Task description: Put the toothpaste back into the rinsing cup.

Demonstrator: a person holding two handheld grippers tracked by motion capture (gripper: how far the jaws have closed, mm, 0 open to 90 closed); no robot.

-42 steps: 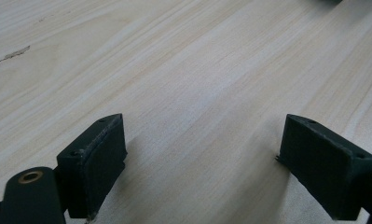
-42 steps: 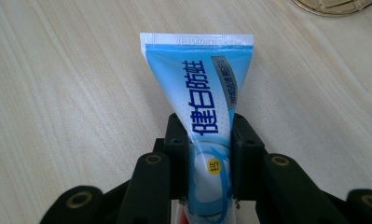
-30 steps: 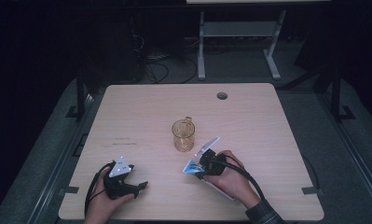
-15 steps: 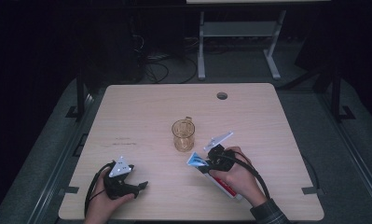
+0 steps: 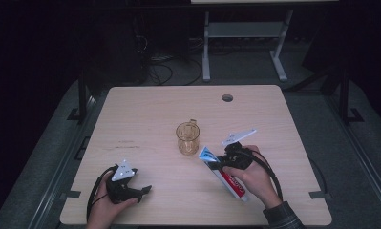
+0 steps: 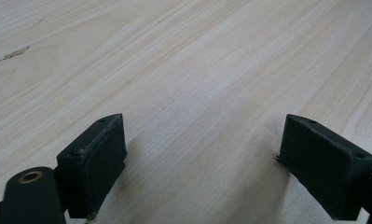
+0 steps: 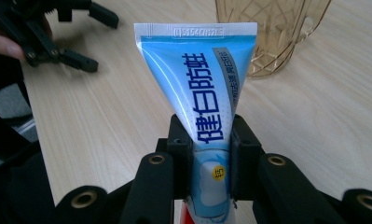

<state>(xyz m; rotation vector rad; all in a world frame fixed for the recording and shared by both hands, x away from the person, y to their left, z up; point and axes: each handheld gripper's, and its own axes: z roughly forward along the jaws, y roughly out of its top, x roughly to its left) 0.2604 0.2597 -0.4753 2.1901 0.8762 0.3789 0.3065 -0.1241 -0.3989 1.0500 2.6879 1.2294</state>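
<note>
A blue, white and red toothpaste tube (image 5: 224,175) is clamped in my right gripper (image 5: 225,161), lifted off the table with its crimped flat end (image 7: 196,31) pointing toward the cup. In the right gripper view both pads (image 7: 180,156) press on the tube's (image 7: 207,98) sides. An amber faceted plastic cup (image 5: 187,138) with a handle stands upright near the table's middle, just left of and beyond the tube; the cup (image 7: 272,32) appears at upper right in the right gripper view. My left gripper (image 5: 144,191) rests on the table at the front left, open, with bare wood between its pads (image 6: 99,156).
The light wooden table (image 5: 145,109) has a round cable hole (image 5: 227,98) at the back right. A white stand (image 5: 243,33) and cables lie on the dark floor beyond the far edge. The left gripper (image 7: 79,39) shows at upper left in the right gripper view.
My right hand has moved to the right and up with the toothpaste tube, which now angles more steeply off the table. The left gripper and the cup have stayed put.
</note>
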